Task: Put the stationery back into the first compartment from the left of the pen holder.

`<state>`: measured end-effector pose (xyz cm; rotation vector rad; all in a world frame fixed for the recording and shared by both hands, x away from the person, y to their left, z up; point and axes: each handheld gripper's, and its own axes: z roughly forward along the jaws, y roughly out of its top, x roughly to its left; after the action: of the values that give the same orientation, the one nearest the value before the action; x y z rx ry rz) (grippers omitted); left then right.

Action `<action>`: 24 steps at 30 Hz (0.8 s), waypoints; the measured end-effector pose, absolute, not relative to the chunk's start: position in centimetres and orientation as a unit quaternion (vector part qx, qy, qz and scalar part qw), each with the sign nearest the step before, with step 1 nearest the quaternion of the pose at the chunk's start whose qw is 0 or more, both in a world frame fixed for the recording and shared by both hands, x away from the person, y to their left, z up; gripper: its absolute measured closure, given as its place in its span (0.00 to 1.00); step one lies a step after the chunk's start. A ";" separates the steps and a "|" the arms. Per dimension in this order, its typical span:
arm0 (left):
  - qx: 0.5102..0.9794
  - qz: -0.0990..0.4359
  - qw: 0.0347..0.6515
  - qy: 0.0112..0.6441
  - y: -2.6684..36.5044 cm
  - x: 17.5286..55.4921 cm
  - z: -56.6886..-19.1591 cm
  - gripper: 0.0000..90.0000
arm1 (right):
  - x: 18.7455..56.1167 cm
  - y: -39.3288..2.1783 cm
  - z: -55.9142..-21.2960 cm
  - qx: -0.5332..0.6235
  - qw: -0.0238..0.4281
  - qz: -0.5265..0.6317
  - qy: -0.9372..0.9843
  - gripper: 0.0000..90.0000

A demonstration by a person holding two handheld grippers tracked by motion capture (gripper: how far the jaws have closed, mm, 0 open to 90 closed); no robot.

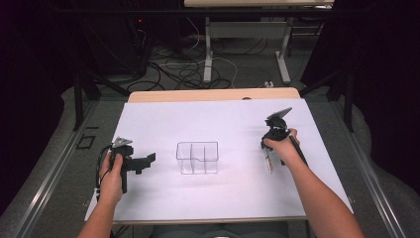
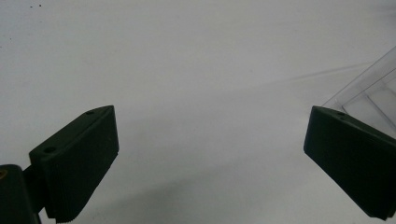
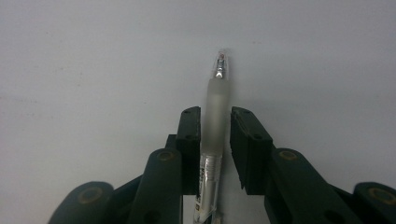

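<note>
Lying on the white table [image 1: 163, 124], a see-through pen [image 3: 215, 135] sits between the two black jaws of the right gripper [image 3: 215, 140], out on the right side and well apart from the box. Its tip points away from the gripper, and its frosty grip part is right in the gap. The left jaw looks like it touches the pen, but a thin gap shows beside the other jaw, so the jaws are nearly closed around the pen and not yet squeezing it from both sides. The right hand [image 1: 282, 146] holds this gripper pointing down at the table. The left gripper [image 1: 146, 161] rests on the left side with its jaws wide apart and nothing between them. A clear plastic box [image 1: 197, 157] with little walls inside stands in the middle of the table, just beside the left gripper.
</note>
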<state>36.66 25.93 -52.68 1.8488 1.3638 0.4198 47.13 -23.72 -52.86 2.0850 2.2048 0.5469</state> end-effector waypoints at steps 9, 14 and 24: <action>0.728 0.164 0.392 0.538 25.9 36.7 -52.7 0.04 | 47.1 -23.9 -52.8 0.684 0.016 0.173 0.709 0.88; 0.726 0.165 0.393 0.540 25.9 36.7 -52.7 0.04 | 47.2 -24.0 -52.9 0.691 0.004 0.190 0.697 0.88; 0.726 0.164 0.394 0.539 25.9 36.7 -52.8 0.04 | 47.0 -24.7 -52.5 0.689 0.003 0.192 0.699 0.89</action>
<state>36.71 25.92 -52.75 1.8418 1.3687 0.4148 47.04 -24.65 -52.52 2.1586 2.1930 0.6006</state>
